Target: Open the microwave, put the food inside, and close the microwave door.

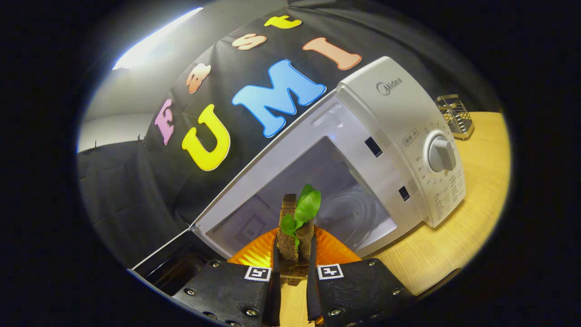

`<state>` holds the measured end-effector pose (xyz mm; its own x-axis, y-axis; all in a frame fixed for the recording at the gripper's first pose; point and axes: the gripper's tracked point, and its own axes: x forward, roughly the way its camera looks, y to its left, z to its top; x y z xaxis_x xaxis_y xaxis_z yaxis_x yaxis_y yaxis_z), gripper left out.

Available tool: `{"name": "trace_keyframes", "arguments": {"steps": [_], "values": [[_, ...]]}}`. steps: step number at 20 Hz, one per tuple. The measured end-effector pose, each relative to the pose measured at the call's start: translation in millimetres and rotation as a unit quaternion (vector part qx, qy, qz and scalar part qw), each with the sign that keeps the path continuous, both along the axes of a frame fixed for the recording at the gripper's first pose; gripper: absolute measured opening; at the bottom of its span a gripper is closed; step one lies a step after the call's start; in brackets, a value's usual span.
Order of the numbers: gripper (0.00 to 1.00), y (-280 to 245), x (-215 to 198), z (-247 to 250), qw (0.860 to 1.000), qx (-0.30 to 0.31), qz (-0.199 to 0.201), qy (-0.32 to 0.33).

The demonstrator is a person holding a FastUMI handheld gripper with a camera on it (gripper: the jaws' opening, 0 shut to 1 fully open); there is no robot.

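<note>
While the gripper (294, 263) is clamped on the sandwich (295, 231), it hides most of the orange plate (336, 250) before the open microwave (363, 150)

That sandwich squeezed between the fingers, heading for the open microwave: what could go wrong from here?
1. The sandwich stands on edge, pinched between the fingers over an orange plate; the brown slices could slide apart or the lettuce could drop out.
2. The microwave appears tilted, so the hand seems angled; the sandwich might clip the opening's frame on the way in.
3. The door hangs open beside the fingers and could get bumped.
</note>
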<state>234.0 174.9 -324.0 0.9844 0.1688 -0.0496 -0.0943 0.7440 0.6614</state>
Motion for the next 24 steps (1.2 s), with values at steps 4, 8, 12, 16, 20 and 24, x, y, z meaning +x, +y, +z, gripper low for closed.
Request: {"name": "trace_keyframes", "arguments": {"steps": [4,8,12,16,20,24], "values": [[0.23,-1.2,29.1,-15.3,0.998,0.047,-0.035,0.022],[0.23,3.1,51.7,-22.5,0.994,0.092,-0.059,0.024],[0.23,1.8,75.0,-35.4,0.988,0.124,-0.087,0.041],[0.23,0.6,84.2,-36.5,0.988,0.105,-0.103,0.046],[0.41,-2.2,82.7,-35.8,0.992,0.041,-0.107,0.057],[0.47,-8.7,78.6,-34.7,0.993,0.023,-0.098,0.060]]}}
